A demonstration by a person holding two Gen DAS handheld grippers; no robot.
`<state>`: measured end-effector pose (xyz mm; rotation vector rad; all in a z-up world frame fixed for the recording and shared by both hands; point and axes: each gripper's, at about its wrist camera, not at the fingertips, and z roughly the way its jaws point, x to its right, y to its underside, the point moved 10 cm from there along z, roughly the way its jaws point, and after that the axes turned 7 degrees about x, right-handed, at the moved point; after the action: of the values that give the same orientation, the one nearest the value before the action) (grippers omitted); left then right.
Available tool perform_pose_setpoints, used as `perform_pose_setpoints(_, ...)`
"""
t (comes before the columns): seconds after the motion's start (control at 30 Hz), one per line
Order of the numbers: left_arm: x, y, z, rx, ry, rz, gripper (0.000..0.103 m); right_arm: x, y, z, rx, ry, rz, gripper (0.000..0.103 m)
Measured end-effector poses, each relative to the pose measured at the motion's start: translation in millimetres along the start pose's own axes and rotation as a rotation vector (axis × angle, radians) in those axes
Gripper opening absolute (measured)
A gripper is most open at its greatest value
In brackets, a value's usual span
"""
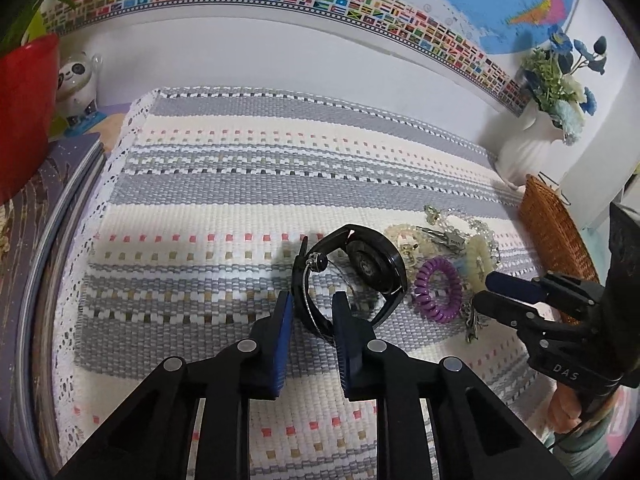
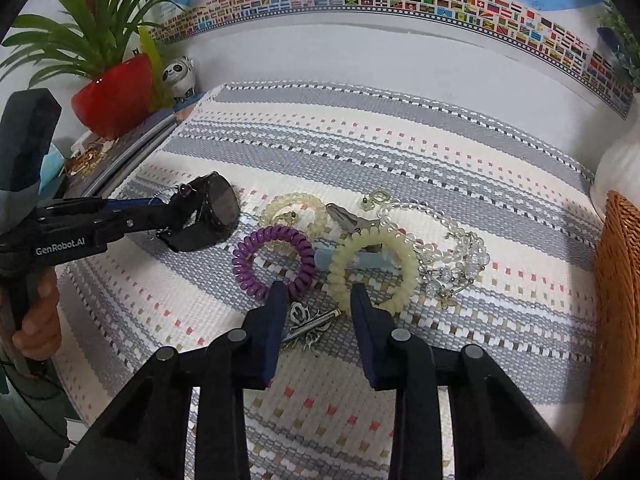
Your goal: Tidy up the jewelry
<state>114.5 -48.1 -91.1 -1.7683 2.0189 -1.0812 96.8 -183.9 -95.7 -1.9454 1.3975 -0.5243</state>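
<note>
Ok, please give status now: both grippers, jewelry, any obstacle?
Left gripper astride black watch strap, no grip yet. Right gripper open over silver butterfly clip. Purple coil band close by.

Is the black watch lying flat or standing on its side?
On its side: the black wristwatch stands on edge, its round face turned sideways, strap looping upward.

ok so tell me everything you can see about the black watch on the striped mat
The black wristwatch with a round dark face looks like matte plastic or rubber, its strap curled into a closed loop. It lies tipped on its side on the grey-and-cream woven striped mat, left of the purple spiral hair tie. A thin silvery wire with a dark bead rests against the strap. The left gripper straddles the strap; whether its pads press it cannot be told.
</note>
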Motion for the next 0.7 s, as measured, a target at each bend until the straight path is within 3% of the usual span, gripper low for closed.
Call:
perform_pose_setpoints(0.37,5,-5,-11,0.094,-0.017,0.046,0.007,7,1,2,0.029,0.029,-0.022,0.002)
perform_pose_setpoints(0.5,11,-10,-22,0.142,-0.011,0.069,0.001,3,-1,-9,0.07,0.023,-0.037,0.001)
perform_pose_setpoints(0.7,8,-18,-32,0.173,-0.022,0.063,0.001,-1,-5,-15,0.075,0.02,-0.059,0.004)
